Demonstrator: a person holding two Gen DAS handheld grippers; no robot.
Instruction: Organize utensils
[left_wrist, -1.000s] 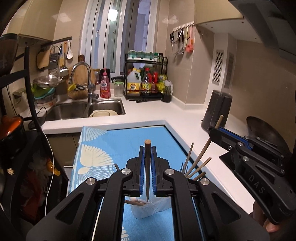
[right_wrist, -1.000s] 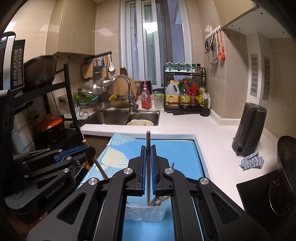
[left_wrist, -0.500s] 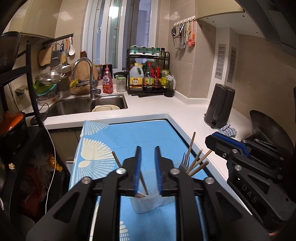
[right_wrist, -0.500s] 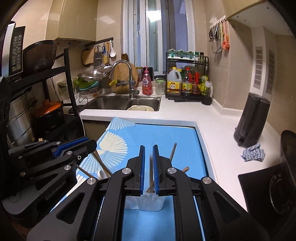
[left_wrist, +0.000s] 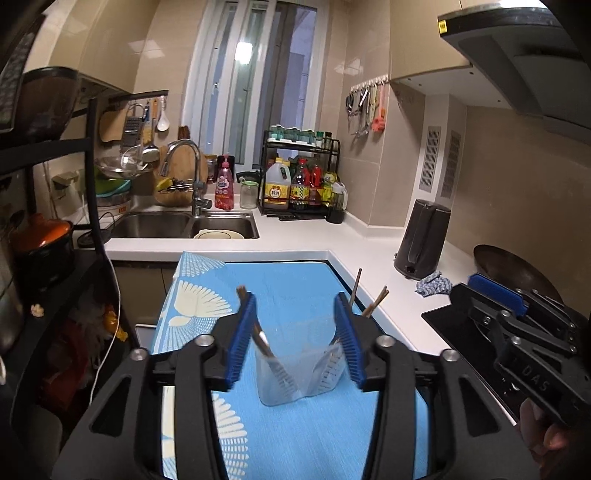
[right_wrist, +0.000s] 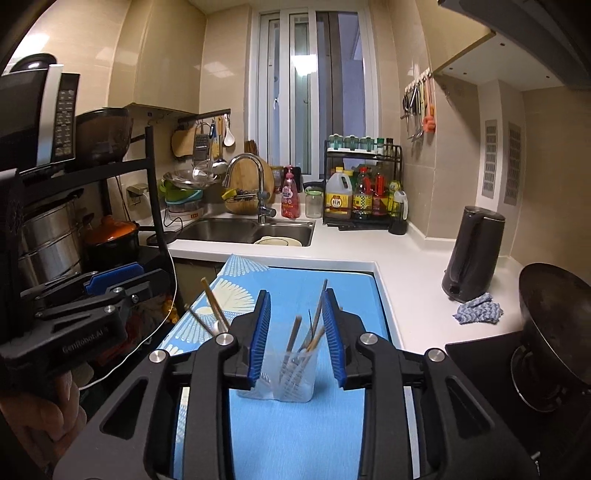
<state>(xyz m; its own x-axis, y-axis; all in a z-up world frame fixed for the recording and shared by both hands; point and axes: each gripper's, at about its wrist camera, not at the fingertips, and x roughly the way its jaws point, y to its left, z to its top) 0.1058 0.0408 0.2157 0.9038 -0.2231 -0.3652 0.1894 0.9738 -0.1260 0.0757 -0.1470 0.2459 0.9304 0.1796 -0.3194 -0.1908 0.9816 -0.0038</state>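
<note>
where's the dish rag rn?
The rag lies crumpled on the white counter, right side in both views, at the foot of the dark kettle.

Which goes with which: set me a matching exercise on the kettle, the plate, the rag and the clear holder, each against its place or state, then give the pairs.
Things:
1. kettle
2. plate
3. rag
4. clear holder

Places or states:
A. lying in the sink
B. standing on the blue mat, sticks in it
C. upright on the counter, near the wall
D. crumpled on the counter

Pairs: 1-C, 2-A, 3-D, 4-B.
</note>
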